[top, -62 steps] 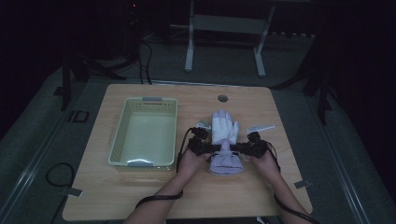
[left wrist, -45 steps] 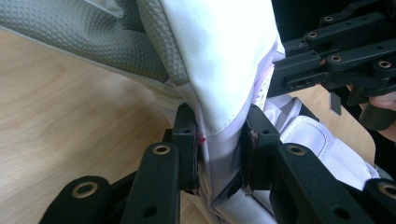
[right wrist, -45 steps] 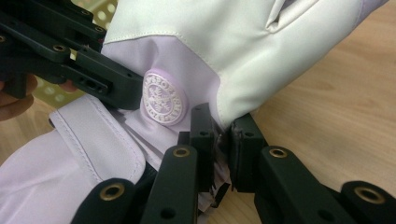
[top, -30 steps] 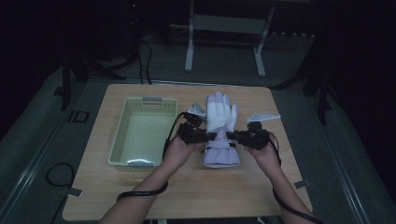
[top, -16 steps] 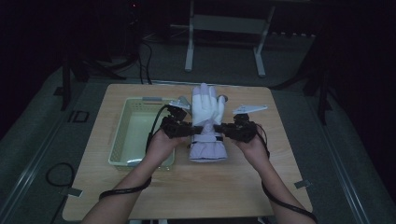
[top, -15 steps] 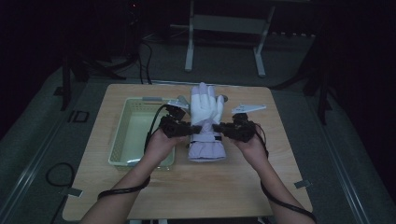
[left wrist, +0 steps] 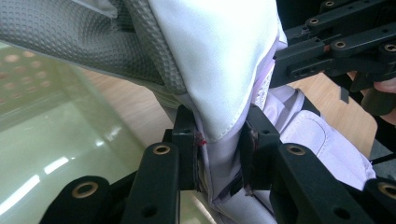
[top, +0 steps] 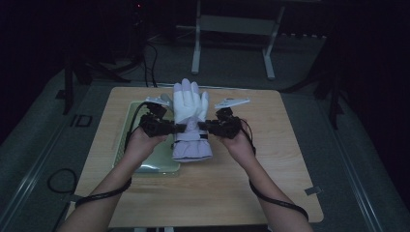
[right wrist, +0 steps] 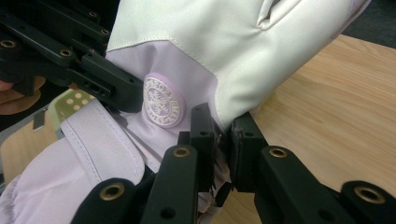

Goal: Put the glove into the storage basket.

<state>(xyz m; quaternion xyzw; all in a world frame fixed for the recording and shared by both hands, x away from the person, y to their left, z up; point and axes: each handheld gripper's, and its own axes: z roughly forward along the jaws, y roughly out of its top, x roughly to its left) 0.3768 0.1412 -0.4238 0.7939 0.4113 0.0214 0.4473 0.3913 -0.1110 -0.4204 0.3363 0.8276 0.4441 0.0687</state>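
A white and lilac padded glove (top: pixel 190 121) hangs lifted above the wooden table (top: pixel 270 164), fingers pointing away, cuff toward the person. My left gripper (top: pixel 178 127) is shut on the glove's left edge near the wrist. My right gripper (top: pixel 203 126) is shut on its right edge. In the left gripper view the black pads (left wrist: pixel 187 154) pinch the lilac wrist fabric of the glove (left wrist: pixel 224 70). In the right gripper view the jaws clamp a fold of the glove (right wrist: pixel 196 56) beside a round embossed badge (right wrist: pixel 162 101).
A pale green plastic bin (top: pixel 124 140) stands on the table's left half, partly beneath the left hand and the glove. Dark floor, cables and a metal stand's legs (top: pixel 232 29) lie beyond the far table edge.
Both hands have carried the glove leftward and upward, from the table's right middle to a spot over the bin's right edge. The grips stay the same.
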